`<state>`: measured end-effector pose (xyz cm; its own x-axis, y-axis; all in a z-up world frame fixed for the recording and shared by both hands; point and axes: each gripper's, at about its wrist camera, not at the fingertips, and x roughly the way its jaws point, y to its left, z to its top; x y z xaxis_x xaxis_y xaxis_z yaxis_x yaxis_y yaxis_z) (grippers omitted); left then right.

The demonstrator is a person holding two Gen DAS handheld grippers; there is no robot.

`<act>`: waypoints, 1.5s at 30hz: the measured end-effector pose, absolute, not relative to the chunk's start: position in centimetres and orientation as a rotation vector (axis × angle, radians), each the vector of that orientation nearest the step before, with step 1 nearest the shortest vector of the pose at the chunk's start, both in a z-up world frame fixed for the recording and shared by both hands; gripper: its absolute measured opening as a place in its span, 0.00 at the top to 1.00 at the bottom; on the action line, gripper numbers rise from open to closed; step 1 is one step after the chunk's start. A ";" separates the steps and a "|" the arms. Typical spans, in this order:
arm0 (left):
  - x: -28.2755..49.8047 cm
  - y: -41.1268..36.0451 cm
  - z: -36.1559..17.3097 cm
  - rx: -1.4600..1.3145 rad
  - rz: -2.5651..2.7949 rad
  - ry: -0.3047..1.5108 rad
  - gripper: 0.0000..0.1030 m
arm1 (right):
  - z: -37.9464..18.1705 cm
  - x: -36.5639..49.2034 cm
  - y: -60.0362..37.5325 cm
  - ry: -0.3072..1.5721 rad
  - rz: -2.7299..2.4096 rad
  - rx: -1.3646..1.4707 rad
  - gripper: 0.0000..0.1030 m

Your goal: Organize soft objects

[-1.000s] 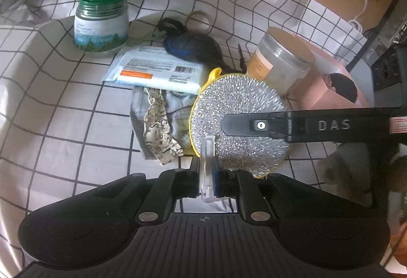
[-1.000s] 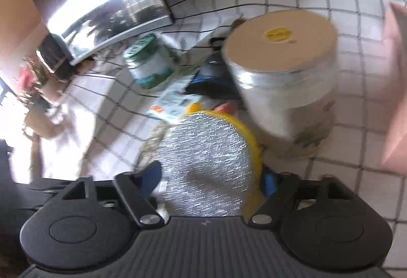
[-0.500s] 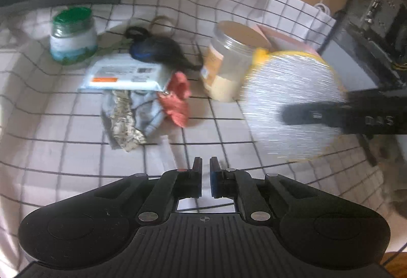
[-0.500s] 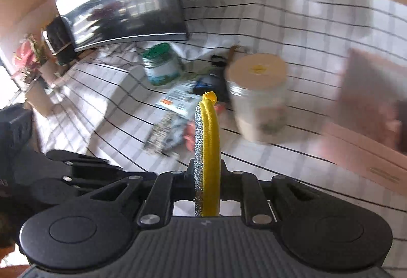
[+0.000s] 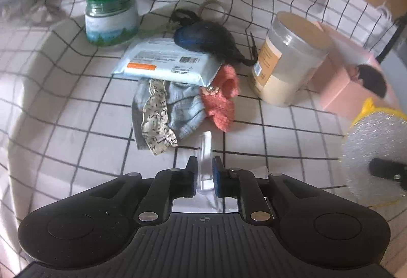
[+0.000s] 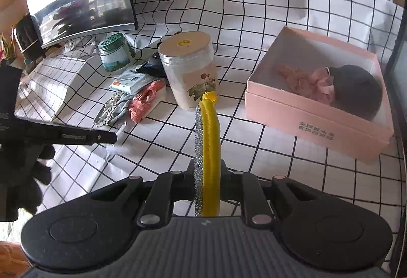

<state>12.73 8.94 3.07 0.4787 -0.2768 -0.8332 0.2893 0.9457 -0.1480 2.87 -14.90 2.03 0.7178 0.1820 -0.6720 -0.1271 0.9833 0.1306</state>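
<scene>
Right gripper (image 6: 206,176) jaws pinch a round yellow, glittery-silver scouring pad (image 6: 207,150) edge-on; left gripper (image 5: 203,173) jaws nearly together around a clear plastic strip (image 5: 205,161).

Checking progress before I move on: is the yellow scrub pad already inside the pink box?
No, the right gripper holds the scrub pad short of the pink box.

A round yellow pad (image 6: 207,156) with a glittery silver face stands on edge, clamped between black fingers. Patterned, blue and coral cloths (image 5: 185,110) lie heaped on the checked tablecloth. The open pink box (image 6: 315,120) holds pink fabric.
</scene>
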 end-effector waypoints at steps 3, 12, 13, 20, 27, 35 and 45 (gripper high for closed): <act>12.7 7.8 3.3 0.100 -0.339 1.003 0.81 | 1.8 2.9 -14.9 0.751 0.186 0.068 0.86; 13.5 6.5 3.0 0.180 -0.364 1.013 0.83 | 1.5 3.4 -14.3 0.754 0.207 0.043 0.86; 13.4 6.6 3.0 0.181 -0.375 1.004 0.83 | 1.5 3.3 -14.4 0.752 0.207 0.041 0.86; 12.1 6.4 2.7 0.229 -0.422 0.932 0.85 | 1.6 2.5 -15.0 0.763 0.166 0.036 0.86; 9.4 4.8 3.1 0.233 -0.606 0.932 0.86 | 2.5 0.4 -16.8 0.753 0.075 0.033 0.86; 6.7 1.6 5.1 0.217 -0.827 0.899 0.86 | 4.7 -1.7 -19.5 0.707 -0.051 0.041 0.86; 11.3 -3.7 10.2 0.117 -0.927 0.758 0.86 | 9.9 -1.8 -21.9 0.534 -0.180 -0.016 0.86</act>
